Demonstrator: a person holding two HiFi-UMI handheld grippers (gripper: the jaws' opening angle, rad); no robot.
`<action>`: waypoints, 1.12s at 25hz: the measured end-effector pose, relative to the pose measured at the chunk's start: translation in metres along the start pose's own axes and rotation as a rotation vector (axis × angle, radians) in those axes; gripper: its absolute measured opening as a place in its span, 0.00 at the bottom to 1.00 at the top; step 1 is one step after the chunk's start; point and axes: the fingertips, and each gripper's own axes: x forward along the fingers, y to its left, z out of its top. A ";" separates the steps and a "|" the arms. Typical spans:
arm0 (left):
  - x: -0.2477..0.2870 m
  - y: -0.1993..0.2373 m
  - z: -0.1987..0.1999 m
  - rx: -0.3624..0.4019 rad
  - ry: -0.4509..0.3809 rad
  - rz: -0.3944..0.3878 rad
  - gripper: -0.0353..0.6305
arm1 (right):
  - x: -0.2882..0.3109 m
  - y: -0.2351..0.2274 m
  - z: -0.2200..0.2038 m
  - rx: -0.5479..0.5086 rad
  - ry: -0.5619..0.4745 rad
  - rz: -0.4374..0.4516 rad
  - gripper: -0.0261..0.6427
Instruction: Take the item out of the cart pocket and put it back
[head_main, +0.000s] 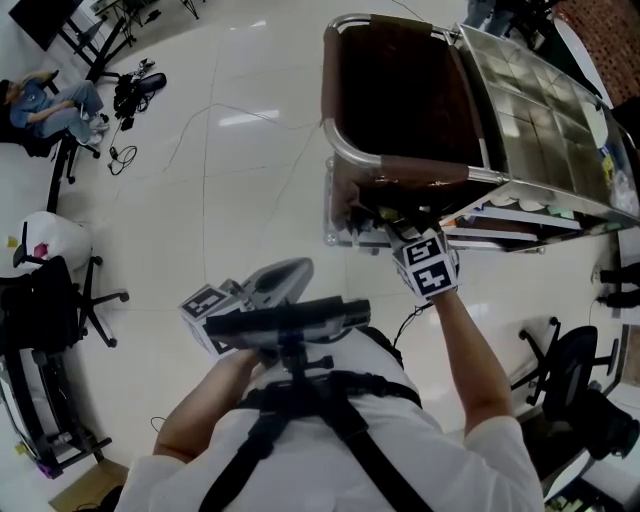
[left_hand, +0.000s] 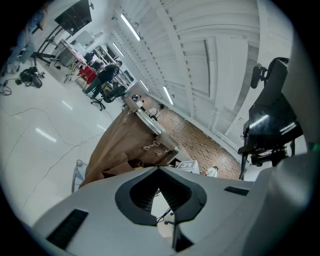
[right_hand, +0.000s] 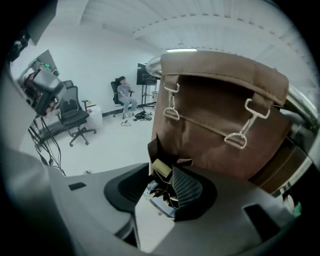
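Closest to the head camera is the person's torso (head_main: 330, 440), in a white shirt crossed by black harness straps. At far left a black office chair (head_main: 55, 300) stands on the glossy white tiled floor (head_main: 220, 170). Beyond it a seated person (head_main: 45, 100) is next to a heap of dark gear (head_main: 135, 92), and thin cables trail away from it over the tiles.

Just ahead of the torso, the left gripper (head_main: 285, 280) is held level over bare floor, well apart from the cart. In its own view the left gripper (left_hand: 159, 172) has its jaws brought together at the tips, with nothing between them.

Right of centre stands the cart, its curved metal frame (head_main: 340, 140) carrying a brown fabric bag (head_main: 400, 90), with a gridded metal top (head_main: 540, 120) further right. The right gripper (head_main: 405, 235) reaches into the cart pocket (head_main: 375, 205) low on the bag. In the right gripper view the bag (right_hand: 220, 115) hangs by metal clips (right_hand: 239, 140), and the right gripper (right_hand: 162, 172) has its jaws set narrow on a tan packet (right_hand: 161, 168). That packet sits at the pocket mouth (right_hand: 156, 147), above other wrappers that are too jumbled to tell apart.

At far right another dark office chair (head_main: 570, 370) stands on the tiles
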 end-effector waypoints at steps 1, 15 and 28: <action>-0.001 0.000 0.000 0.000 -0.002 0.002 0.05 | 0.003 0.001 0.000 -0.023 0.005 -0.001 0.27; -0.010 0.004 0.002 -0.010 -0.024 0.024 0.05 | 0.029 0.002 0.011 -0.242 0.064 0.002 0.25; -0.012 0.006 -0.001 -0.014 -0.019 0.022 0.05 | 0.047 -0.005 0.028 -0.129 0.021 -0.006 0.25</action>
